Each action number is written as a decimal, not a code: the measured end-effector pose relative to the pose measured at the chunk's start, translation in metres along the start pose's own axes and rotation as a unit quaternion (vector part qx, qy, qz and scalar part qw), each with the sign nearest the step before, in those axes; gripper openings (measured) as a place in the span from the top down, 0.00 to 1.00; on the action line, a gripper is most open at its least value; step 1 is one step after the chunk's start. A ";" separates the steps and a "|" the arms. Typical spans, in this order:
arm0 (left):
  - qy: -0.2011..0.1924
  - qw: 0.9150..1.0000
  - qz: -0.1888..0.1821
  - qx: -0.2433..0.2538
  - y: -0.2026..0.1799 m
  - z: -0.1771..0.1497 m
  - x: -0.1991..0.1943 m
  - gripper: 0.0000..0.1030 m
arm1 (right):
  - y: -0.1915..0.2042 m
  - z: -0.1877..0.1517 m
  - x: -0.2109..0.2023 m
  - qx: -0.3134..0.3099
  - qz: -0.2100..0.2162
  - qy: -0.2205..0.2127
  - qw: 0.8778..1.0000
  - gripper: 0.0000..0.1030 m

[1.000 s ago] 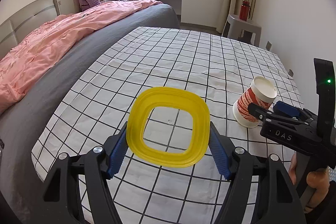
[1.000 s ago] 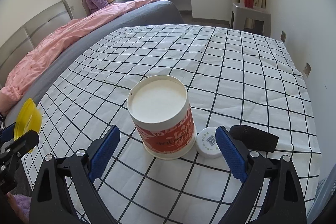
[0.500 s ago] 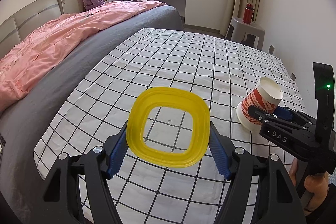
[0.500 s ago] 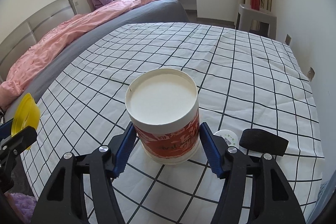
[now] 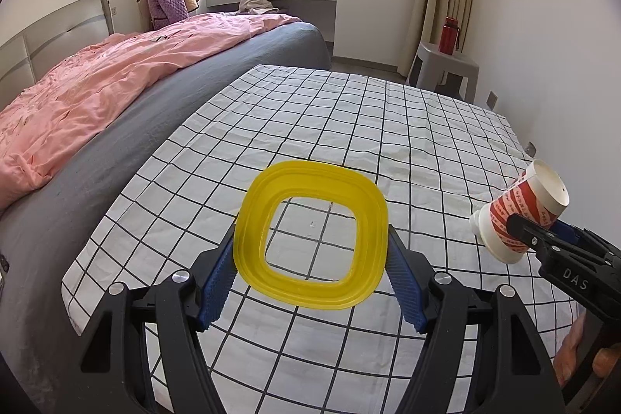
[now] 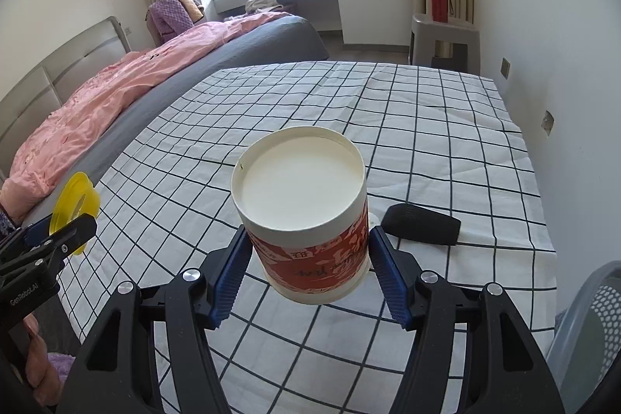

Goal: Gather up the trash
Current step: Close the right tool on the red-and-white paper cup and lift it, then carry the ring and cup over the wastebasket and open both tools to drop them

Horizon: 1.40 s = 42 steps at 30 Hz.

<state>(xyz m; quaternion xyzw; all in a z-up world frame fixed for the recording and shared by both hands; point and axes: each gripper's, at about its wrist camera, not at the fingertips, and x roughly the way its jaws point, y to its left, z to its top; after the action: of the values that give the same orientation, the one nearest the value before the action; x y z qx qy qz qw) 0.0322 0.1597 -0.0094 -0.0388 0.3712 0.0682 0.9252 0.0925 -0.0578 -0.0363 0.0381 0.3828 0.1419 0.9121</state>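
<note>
Both grippers hold trash above the checked tablecloth.

Left wrist view: the left gripper (image 5: 311, 260) stands about two-thirds open, its blue pads (image 5: 215, 284) pressed on the sides of a yellow square plastic ring (image 5: 248, 251), held clear above the tablecloth (image 5: 388, 127). At the right edge the right gripper (image 5: 543, 233) carries a tilted red-and-white paper cup (image 5: 516, 216). Right wrist view: the right gripper (image 6: 307, 272) is roughly half open, clamped on the paper cup (image 6: 306, 220), bottom up and lifted off the tablecloth (image 6: 427, 127). A black object (image 6: 421, 224) lies on the cloth just beyond it. The yellow ring (image 6: 73, 200) shows at far left in the left gripper (image 6: 58, 231).
</note>
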 end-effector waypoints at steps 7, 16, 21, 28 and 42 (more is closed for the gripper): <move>-0.006 0.999 -0.030 0.011 -0.022 -0.004 -0.013 0.34 | -0.027 -0.018 -0.040 0.026 -0.027 -0.013 0.999 0.41; -0.009 0.996 -0.078 0.037 -0.066 -0.012 -0.025 0.34 | -0.078 -0.047 -0.088 0.069 -0.072 -0.019 0.995 0.41; -0.014 0.993 -0.100 0.061 -0.098 -0.018 -0.032 0.34 | -0.110 -0.064 -0.118 0.094 -0.095 -0.027 0.991 0.41; -0.004 0.988 -0.121 0.093 -0.143 -0.034 -0.032 0.34 | -0.156 -0.089 -0.156 0.131 -0.124 -0.037 0.983 0.41; 0.008 0.972 -0.170 0.160 -0.238 -0.059 -0.045 0.34 | -0.222 -0.122 -0.196 0.179 -0.158 -0.045 0.970 0.41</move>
<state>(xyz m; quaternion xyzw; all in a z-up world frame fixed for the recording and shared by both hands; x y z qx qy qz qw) -0.0038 -0.0870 -0.0160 0.0462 0.3726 -0.1507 0.9145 -0.0739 -0.3313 -0.0270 0.1458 0.3617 -0.0770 0.9176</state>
